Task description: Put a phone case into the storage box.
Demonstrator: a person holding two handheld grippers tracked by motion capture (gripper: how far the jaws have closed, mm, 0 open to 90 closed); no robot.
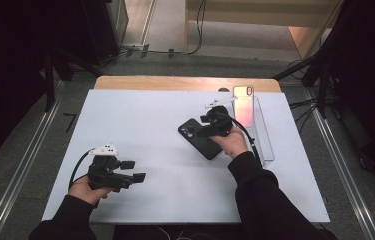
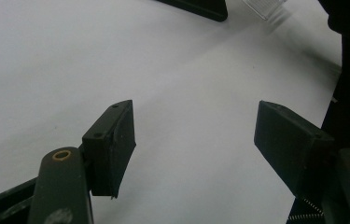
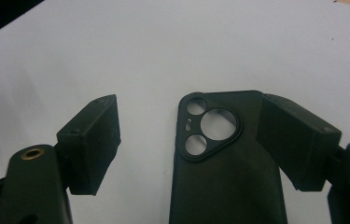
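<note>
White tabletop (image 1: pixel 140 125) | your left gripper (image 2: pixel 193 140) spread, empty | your right gripper (image 3: pixel 189 140) spread around black phone case (image 3: pixel 228 177); high view adds clear stand (image 1: pixel 265 135).

No readable txt, brand, no. or sign anywhere: black phone case (image 3: pixel 228 177) back is plain w/ just camera cutouts, white table sheet (image 1: pixel 140 125) blank, phone (image 1: pixel 243 102) leaning in clear stand too small/blurry to read.

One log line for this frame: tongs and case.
left tongs: open, idle | right tongs: open, straddling black phone case | case flat on table
</note>
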